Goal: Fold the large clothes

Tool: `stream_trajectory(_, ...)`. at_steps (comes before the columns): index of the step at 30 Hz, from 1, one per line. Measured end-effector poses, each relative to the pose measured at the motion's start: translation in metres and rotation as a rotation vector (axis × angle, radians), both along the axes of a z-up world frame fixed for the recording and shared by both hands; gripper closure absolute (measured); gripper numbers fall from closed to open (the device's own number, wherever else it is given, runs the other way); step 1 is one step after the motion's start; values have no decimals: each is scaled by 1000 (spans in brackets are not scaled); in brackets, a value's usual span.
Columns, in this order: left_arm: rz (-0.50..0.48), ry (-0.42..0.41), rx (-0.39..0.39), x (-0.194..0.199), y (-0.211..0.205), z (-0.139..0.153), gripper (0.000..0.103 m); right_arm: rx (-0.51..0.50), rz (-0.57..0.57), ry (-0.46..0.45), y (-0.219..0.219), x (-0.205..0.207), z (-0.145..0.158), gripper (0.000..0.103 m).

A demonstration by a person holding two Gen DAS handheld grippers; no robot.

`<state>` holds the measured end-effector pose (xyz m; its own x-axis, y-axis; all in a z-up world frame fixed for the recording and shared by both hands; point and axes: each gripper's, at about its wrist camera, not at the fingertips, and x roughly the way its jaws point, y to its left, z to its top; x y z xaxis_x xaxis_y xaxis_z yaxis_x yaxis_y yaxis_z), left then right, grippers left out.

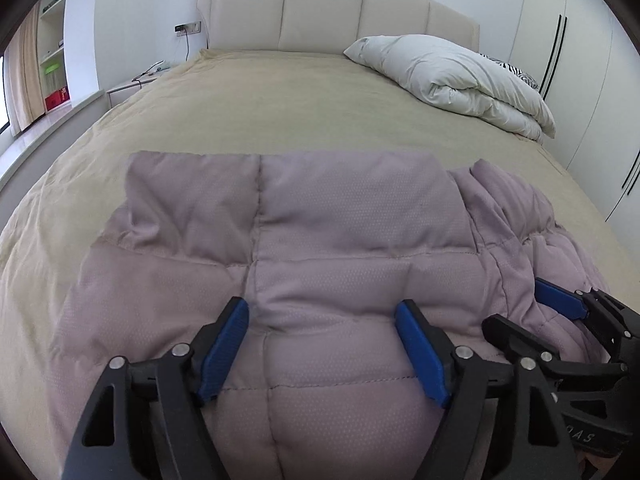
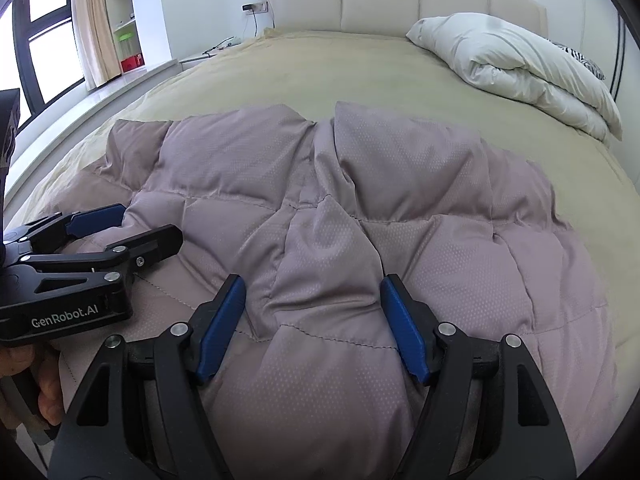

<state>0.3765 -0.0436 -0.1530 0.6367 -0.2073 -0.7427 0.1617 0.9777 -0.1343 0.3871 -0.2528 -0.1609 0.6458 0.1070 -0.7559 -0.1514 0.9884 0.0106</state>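
Observation:
A mauve quilted down jacket lies spread on the beige bed, partly folded, with a flap laid over its far part. It fills the right wrist view too, bunched in the middle. My left gripper is open just above the jacket's near part, holding nothing. My right gripper is open over a raised fold of the jacket, holding nothing. The right gripper also shows in the left wrist view at the right, open. The left gripper shows in the right wrist view at the left, open.
The beige bedspread stretches to a cream padded headboard. A folded white duvet lies at the far right of the bed. A bedside table and shelves stand at the left; wardrobe doors at the right.

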Motion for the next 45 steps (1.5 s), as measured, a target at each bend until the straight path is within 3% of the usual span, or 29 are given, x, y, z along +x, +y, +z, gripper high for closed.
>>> stream_trajectory(4,60,-71,82,-31,20,21,30,-9,-75,-98,-26,-32,37,36)
stream_trajectory(7,78,-52,101,-37,25,5,28,-11,-98,-24,-42,-35,12,35)
stream_trajectory(10,75,-74,173,-36,14,-1,26,-99,-79,-62,-31,-38,-4,35)
stream_trajectory(17,80,-49,129,-18,19,-18,21,-72,-83,-61,-33,-27,-19,34)
stream_trajectory(21,84,-29,102,-27,25,-1,22,-13,-65,-17,-45,-29,-3,35)
stream_trajectory(25,105,-88,129,-52,31,9,20,42,-211,-167,-88,-61,34,33)
stream_trajectory(26,100,-83,128,-51,30,2,19,44,-247,-161,-98,-63,30,31)
stream_trajectory(28,94,-84,124,-45,32,-7,16,34,-240,-22,-109,-49,-1,29)
stream_trajectory(30,94,-65,125,-38,30,-8,15,7,-188,-82,-109,-55,-14,29)
stream_trajectory(32,88,-50,124,-37,31,-4,15,24,-192,-84,-111,-54,-16,28)
stream_trajectory(34,93,-43,88,-47,39,7,15,34,-195,-73,-111,-55,-13,28)
stream_trajectory(37,146,-91,-28,-82,72,34,14,105,-181,-64,-122,-64,4,28)
stream_trajectory(39,213,-123,-102,-110,106,47,0,192,-162,-101,-135,-82,17,27)
stream_trajectory(40,242,-130,-148,-121,124,51,0,233,-159,-120,-145,-91,22,24)
stream_trajectory(45,270,-8,-355,-138,190,31,0,379,-184,-98,-197,-112,31,21)
